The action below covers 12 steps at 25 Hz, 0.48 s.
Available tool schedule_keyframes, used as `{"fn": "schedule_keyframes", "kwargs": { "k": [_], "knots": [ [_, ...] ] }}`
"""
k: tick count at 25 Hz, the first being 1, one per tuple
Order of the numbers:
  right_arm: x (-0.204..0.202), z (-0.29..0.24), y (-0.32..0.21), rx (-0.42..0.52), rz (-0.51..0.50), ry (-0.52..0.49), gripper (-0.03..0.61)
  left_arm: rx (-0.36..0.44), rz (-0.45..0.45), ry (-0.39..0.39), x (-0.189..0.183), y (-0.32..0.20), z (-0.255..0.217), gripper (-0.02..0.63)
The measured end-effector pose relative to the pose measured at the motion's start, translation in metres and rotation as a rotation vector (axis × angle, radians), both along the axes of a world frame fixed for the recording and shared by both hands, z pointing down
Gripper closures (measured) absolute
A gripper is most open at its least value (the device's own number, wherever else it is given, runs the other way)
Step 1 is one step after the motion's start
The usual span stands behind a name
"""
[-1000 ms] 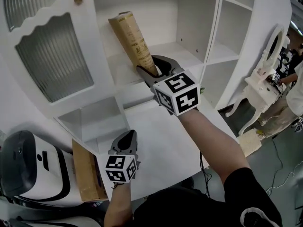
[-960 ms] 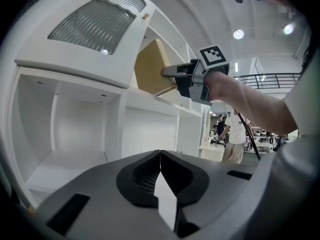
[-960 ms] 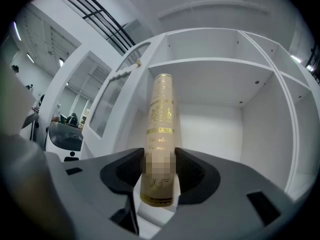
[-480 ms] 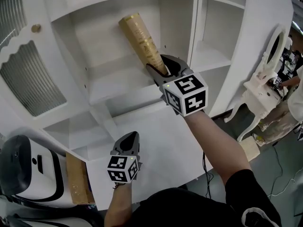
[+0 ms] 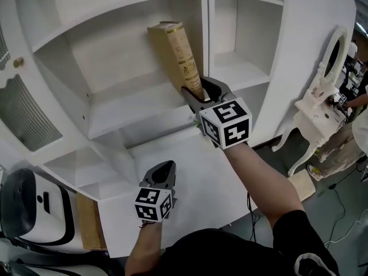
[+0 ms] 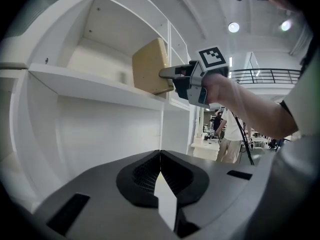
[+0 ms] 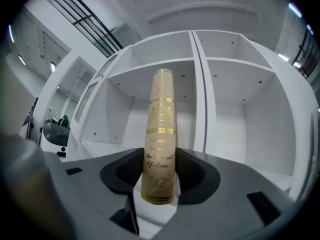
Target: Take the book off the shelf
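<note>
Right claw (image 5: 202, 92): jaws clamped on the lower end of the book's (image 5: 175, 53) spine, one pad on each cover, gilt lettering facing back at you between them. The book stands nearly upright straight ahead of the claw. Most of its height is above the jaws, and its top leans slightly to the left. It sits at the front of the shelf (image 5: 132, 105), with the upright divider (image 5: 205, 33) just to the claw's right. Whether its foot touches the board cannot be told.

Handling, judged: a thick hardback, stiff, so the pads have firm boards to bite on and nothing should crumple. It is probably weighty for a grip this low, and the tall part above the jaws will want to swing over. The covers look smooth, so expect slip if you jerk. A hold nearer mid-spine would be steadier.

Pose: your right forearm (image 5: 259, 177) is stretched forward, claw about level, marker cube (image 5: 225, 122) on top. The left claw (image 5: 161, 174) hangs lower and nearer you, jaws together, empty, pointed at the cabinet.
</note>
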State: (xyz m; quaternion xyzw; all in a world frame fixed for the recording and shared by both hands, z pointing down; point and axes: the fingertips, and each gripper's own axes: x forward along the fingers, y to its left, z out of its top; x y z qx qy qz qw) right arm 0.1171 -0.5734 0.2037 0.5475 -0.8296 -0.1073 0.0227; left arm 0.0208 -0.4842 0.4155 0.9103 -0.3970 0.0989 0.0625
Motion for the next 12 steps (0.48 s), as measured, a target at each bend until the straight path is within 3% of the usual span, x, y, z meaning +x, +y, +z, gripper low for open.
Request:
{"fn": "schedule_keyframes", "kwargs": {
  "k": [5, 12],
  "knots": [
    [0.024, 0.01, -0.008, -0.047, 0.054, -0.058, 0.37, -0.004, 0.021, -0.011, 0.012, 0.002, 0.0, 0.604],
    [0.023, 0.013, -0.013, -0.049, 0.132, -0.089, 0.365, 0.003, 0.045, -0.032, 0.005, 0.003, -0.004, 0.604]
  ]
}}
